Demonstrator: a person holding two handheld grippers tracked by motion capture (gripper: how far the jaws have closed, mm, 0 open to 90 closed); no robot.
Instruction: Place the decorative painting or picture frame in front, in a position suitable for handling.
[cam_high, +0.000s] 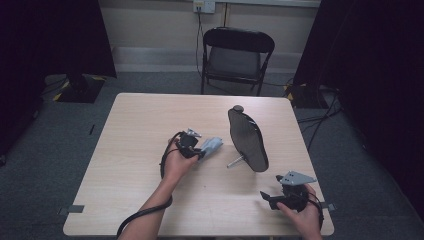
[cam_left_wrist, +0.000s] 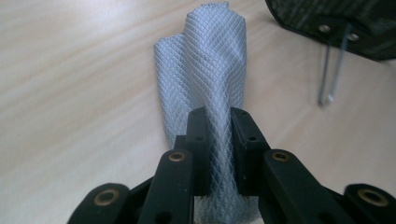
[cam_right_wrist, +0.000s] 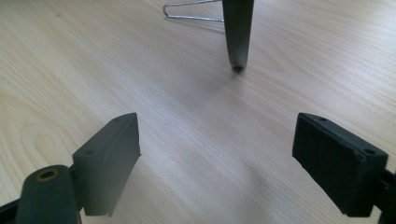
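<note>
Cloth clamped, mirror just ahead.

My left hand-held gripper (cam_left_wrist: 218, 122) pinches a grey diamond-weave cloth (cam_left_wrist: 205, 70) over the light wooden tabletop (cam_high: 130, 150); its long axis runs forward toward the dark oval mirror on a wire stand (cam_high: 247, 139), just beyond. My right hand-held gripper (cam_right_wrist: 217, 163) gapes wide, empty, nearer the mirror's front edge.

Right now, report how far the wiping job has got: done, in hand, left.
Done: the left gripper has the grey cloth pinched between its jaws. In hand: the cloth is held just beside the dark standing mirror, not touching it. Left: any wiping. The right gripper is open over the table.
</note>
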